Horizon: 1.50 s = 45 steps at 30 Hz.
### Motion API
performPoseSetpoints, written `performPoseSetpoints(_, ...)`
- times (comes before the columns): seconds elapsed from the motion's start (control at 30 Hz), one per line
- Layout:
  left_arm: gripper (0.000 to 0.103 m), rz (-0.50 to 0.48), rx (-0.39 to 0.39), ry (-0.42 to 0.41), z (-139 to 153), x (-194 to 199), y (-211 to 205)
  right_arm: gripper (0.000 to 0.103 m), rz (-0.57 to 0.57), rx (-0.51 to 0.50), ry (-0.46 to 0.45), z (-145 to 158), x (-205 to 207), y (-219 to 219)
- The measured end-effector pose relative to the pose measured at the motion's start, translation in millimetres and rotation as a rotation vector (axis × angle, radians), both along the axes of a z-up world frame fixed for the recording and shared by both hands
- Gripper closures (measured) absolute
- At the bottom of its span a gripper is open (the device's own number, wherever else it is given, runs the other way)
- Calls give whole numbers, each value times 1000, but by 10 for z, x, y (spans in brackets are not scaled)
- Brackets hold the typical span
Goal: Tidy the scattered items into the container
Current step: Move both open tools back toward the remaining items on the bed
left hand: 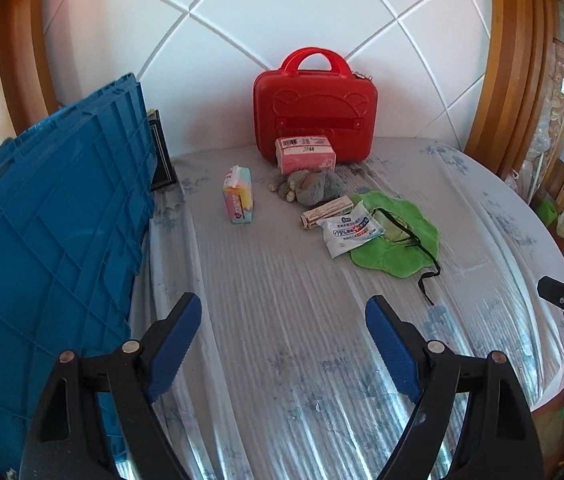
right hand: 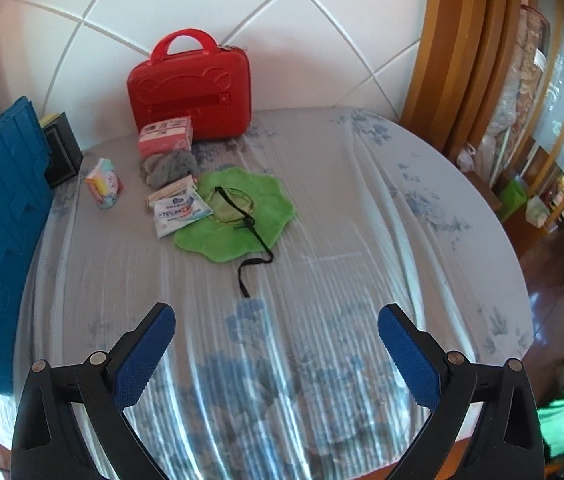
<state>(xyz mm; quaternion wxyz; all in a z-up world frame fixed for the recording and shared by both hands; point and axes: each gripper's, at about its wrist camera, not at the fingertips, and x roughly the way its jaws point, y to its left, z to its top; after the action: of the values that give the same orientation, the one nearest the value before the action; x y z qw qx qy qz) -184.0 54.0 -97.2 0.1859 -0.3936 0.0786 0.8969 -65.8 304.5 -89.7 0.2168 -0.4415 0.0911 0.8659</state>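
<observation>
Left wrist view, lower frame: left gripper (left hand: 284, 320), black arms with blue pads (left hand: 173, 348), jaws spread wide, nothing between them, over a grey floral bed sheet (left hand: 282, 360). Right wrist view, lower frame: right gripper (right hand: 276, 326), same build, jaws likewise wide apart and empty, above the same sheet.

Centre of the left wrist frame, scattered items in a loose cluster:
- green cloth (left hand: 402, 248), scalloped edge, lying flat, right of centre;
- black cord (left hand: 428, 276) lying across the cloth and trailing off its lower edge onto the sheet;
- white wipes packet (left hand: 348, 232), overlapping the cloth's left edge;
- narrow beige box (left hand: 328, 210), just above and touching the packet;
- grey fuzzy bundle (left hand: 314, 188), above the beige box;
- pink pack (left hand: 306, 154), directly above the bundle, against the case;
- pastel tissue pack (left hand: 238, 200), standing upright, apart to the left.

Upper centre: red hard case (left hand: 316, 106) with handle, upright, closed, against the white padded headboard (left hand: 282, 12).

Left edge: blue plastic crate (left hand: 53, 220), tilted, ribbed side facing the camera; dark box (left hand: 161, 156) tucked behind it.
</observation>
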Motion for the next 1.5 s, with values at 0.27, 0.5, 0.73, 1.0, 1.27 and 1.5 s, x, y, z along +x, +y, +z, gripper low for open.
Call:
performPoseSetpoints(0.27, 19, 123, -30, -186, -597, -311, 441, 0, 115, -61, -84, -475, -513, 603)
performPoseSetpoints(0.5, 19, 178, -69, -277, -1014, -462, 815, 0, 163, -116, -151, -893, -914, 1139)
performPoseSetpoints(0.73, 19, 147, -98, -258, -1138, -935, 1135, 0, 173, -170, -180, -1120, -1168, 1331)
performPoseSetpoints(1.0, 19, 107, -149, -188, -1200, -1883, 1496, 0, 201, -190, -215, -1209, -1626, 1251)
performPoseSetpoints(1.27, 19, 111, -183, -192, -1590, -2834, 1691, 0, 289, -202, -304, -1556, -2171, 839)
performPoseSetpoints(1.5, 18, 101, -140, -267, -1857, -2830, 1692, 0, 323, -131, -362, -1925, -2313, 680)
